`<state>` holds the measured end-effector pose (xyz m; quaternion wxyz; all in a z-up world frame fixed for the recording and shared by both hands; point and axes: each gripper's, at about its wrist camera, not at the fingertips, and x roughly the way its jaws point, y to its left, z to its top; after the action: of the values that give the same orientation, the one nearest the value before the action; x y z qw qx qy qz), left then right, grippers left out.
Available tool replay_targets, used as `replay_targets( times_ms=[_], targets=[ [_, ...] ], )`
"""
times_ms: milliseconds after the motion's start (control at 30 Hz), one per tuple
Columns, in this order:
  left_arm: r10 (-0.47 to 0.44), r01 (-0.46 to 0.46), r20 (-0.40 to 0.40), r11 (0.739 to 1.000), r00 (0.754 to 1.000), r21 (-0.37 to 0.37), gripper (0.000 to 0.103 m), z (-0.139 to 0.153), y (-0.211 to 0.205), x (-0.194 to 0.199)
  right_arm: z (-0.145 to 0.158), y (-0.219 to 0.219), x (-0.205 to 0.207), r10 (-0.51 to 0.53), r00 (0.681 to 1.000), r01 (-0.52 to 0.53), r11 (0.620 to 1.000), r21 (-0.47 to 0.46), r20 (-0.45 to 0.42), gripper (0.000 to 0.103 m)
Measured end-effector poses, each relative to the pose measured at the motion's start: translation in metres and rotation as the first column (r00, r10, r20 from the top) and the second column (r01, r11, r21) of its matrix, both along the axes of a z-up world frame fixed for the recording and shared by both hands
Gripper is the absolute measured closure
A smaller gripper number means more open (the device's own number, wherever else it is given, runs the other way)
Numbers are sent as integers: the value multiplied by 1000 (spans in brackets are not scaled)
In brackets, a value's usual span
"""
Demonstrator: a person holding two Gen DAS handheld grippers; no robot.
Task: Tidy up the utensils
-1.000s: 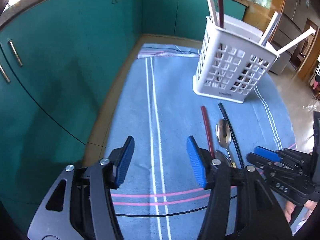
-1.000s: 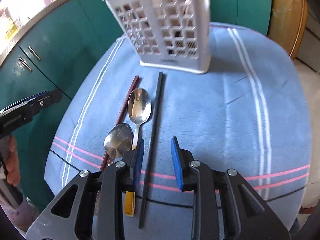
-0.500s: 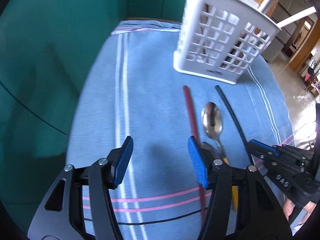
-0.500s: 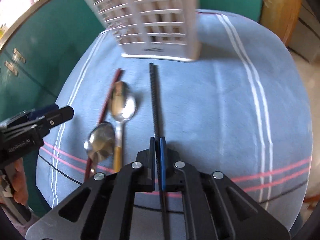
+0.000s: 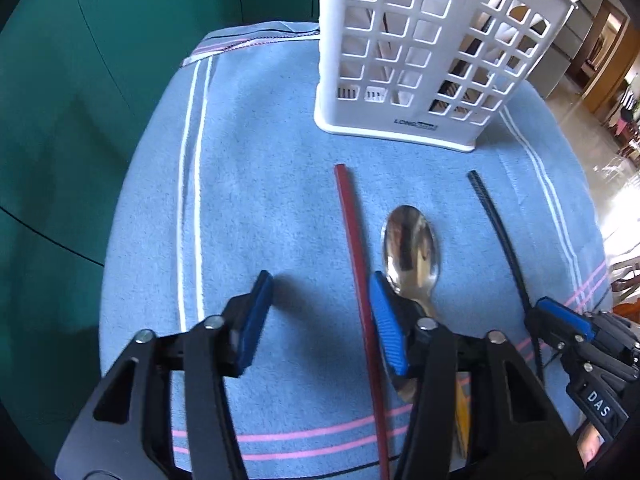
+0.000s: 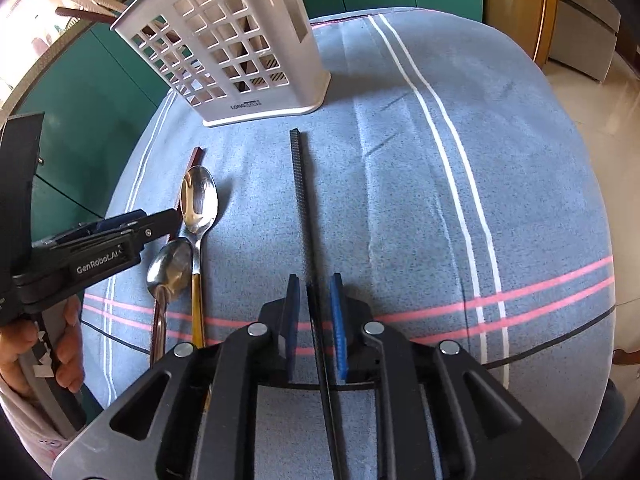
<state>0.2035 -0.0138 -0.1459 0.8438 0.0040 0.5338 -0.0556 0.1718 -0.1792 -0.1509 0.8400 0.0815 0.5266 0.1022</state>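
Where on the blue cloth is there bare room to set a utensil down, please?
Free: the cloth right of the black chopstick, and the stretch left of the red chopstick. Crowded: between the chopsticks, where two spoons lie below the white caddy.

Black tongs (image 6: 314, 320), 2 ribbed blue pads (image 6: 337, 320), silver screws, "GenRobot.AI" lettering.

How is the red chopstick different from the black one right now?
The red chopstick is smooth and lies by the spoon, inside the wide-open left claw. The black chopstick has a ridged end and lies apart, between the narrower right claw, whose jaws have just been opening. Both lie flat, pointing at the basket.
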Motion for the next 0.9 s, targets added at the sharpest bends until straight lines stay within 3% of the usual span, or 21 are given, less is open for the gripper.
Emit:
replay_targets(
  times_ms=[133,167,267,367,733,900],
  targets=[
    [26,-27,7,999,1000,19,89,2,8,-2,3,4,3,9,1000,-8,999,-44,14,87],
    [35,-35,4,999,999,13,92,2,12,-2,3,4,2,11,1000,-11,999,-52,16,87],
    [46,-46,2,999,999,-3,94,2,20,-5,4,5,-2,17,1000,-15,998,-66,18,88],
    [49,-49,5,999,999,0,95,2,23,-9,3,2,-5,6,1000,-5,998,-57,11,97],
    [58,-58,6,998,998,20,95,0,31,-23,3,-32,-24,-104,994,103,995,-8,-38,97],
    [42,-42,4,999,999,34,95,2,30,-35,7,-30,-36,-49,997,47,998,-33,-57,96]
  ],
)
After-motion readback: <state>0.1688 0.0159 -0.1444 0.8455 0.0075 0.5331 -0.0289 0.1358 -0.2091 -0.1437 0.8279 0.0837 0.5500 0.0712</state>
